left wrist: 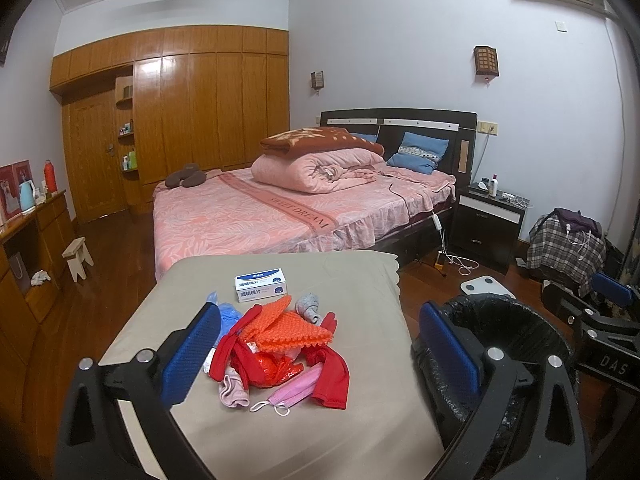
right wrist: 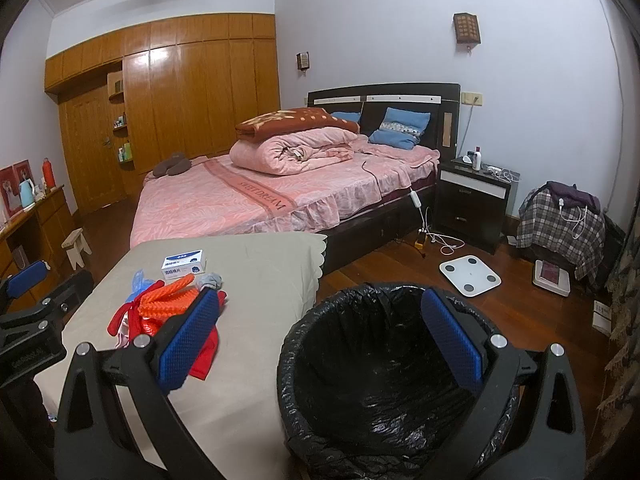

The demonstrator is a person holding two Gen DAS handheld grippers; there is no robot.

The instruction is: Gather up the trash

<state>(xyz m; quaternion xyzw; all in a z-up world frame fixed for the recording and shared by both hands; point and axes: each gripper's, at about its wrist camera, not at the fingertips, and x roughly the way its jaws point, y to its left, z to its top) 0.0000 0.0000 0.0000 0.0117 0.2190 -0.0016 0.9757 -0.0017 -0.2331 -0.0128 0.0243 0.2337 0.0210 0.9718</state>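
A heap of trash (left wrist: 280, 344) lies on the beige-covered table (left wrist: 320, 420): orange foam netting (left wrist: 286, 324), red cloth, a pink face mask (left wrist: 294, 392), a grey sock and blue plastic. Behind it stands a white and blue box (left wrist: 261, 284). My left gripper (left wrist: 320, 360) hangs open above the table's near half, nothing between its blue pads. A bin lined with a black bag (right wrist: 384, 364) stands on the floor right of the table. My right gripper (right wrist: 320, 344) is open over the bin's rim, empty. The heap (right wrist: 168, 312) shows at its left.
A bed with pink covers (left wrist: 280, 216) stands behind the table. A dark nightstand (left wrist: 486, 224), a white scale (right wrist: 470, 276) and cables lie on the wooden floor to the right. A wooden dresser (left wrist: 28, 248) and small stool (left wrist: 78, 258) are at the left.
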